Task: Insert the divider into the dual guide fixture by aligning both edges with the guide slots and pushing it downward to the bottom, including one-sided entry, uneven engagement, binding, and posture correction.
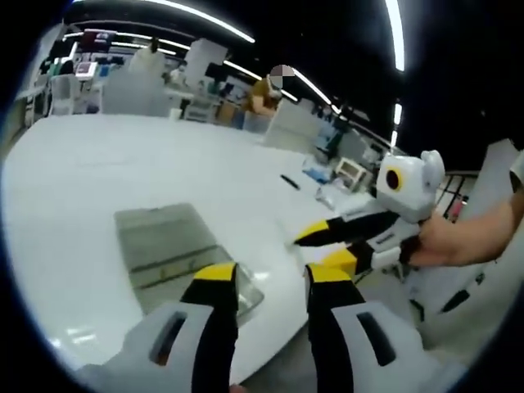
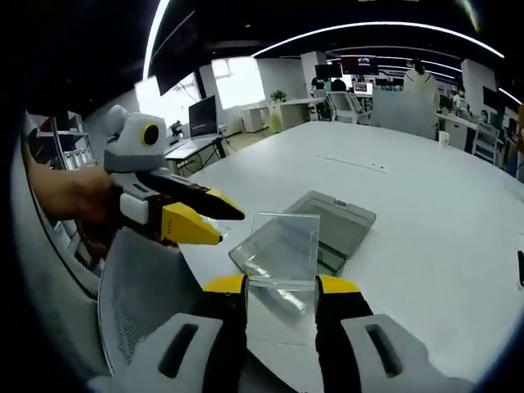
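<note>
Two edges have to find two slots here, so you are doing well to slow down before anything enters. On your left, the left gripper [image 1: 270, 282] is hovering with its jaws parted and nothing between them, just above the near end of the clear fixture [image 1: 176, 246] lying flat on the white table [image 1: 98, 164]. In the right gripper view the same gripper is coming in from the left, its yellow tips looking nearly together, though the angle there is poor and I would trust its own view more. Consider bringing it down to steady the fixture's near rim, since a light tray like that is likely to skate when the divider binds.

Moving right, the right gripper [image 2: 281, 286] is pinching the transparent divider [image 2: 284, 246] by its lower edge, the sheet standing roughly upright ahead of the jaws. The divider is hanging above the near part of the fixture [image 2: 323, 225] and is not yet seated in it; whether either edge is touching a slot, I cannot tell through the clear plastic. Keep the sheet square to the tray's long sides, lower both edges together, and if one side is catching first, ease back and level it rather than forcing it down. Press straight toward the floor only once both sides are tracking evenly.
</note>
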A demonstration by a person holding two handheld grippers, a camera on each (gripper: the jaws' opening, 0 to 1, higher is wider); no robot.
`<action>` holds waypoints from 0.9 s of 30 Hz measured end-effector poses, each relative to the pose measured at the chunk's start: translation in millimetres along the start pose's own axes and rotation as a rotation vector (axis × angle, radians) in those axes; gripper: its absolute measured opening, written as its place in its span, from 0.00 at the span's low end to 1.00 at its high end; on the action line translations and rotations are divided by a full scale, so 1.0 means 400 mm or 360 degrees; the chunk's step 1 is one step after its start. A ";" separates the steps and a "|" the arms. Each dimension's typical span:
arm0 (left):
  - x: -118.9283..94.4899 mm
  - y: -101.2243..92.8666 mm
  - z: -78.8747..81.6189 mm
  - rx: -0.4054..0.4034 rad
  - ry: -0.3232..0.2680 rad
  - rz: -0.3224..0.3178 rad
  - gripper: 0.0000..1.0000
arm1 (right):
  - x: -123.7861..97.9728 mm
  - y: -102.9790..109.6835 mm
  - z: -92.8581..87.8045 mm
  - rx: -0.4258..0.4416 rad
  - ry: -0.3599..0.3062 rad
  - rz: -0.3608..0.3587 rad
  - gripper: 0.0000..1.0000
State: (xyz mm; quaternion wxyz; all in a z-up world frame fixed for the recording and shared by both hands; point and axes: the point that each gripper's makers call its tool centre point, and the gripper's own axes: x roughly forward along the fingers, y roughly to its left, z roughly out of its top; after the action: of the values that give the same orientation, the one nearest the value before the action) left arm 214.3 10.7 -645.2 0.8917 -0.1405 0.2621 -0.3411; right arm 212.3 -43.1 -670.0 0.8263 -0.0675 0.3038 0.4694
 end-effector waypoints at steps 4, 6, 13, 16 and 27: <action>0.004 -0.002 0.001 -0.0042 -0.0005 -0.0006 0.28 | 0.011 0.009 0.007 -0.0007 -0.0005 0.0022 0.27; 0.006 0.001 0.001 -0.0058 -0.0009 -0.0006 0.27 | 0.017 0.016 0.014 -0.0014 -0.0014 0.0036 0.27; 0.007 0.005 0.007 -0.0124 -0.0034 -0.0003 0.24 | 0.028 0.029 0.025 -0.0011 -0.0035 0.0076 0.27; 0.005 0.009 0.008 -0.0153 -0.0044 -0.0001 0.22 | 0.035 0.038 0.027 -0.0005 -0.0037 0.0093 0.27; -0.001 0.030 -0.001 -0.0228 -0.0052 0.0026 0.17 | 0.062 0.068 0.034 -0.0011 -0.0041 0.0146 0.27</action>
State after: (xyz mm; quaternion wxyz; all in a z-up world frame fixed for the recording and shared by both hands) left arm 220.2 19.6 -650.6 0.8863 -0.2074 0.2725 -0.3119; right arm 205.4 -4.5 -668.5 0.8076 -0.0502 0.2943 0.5086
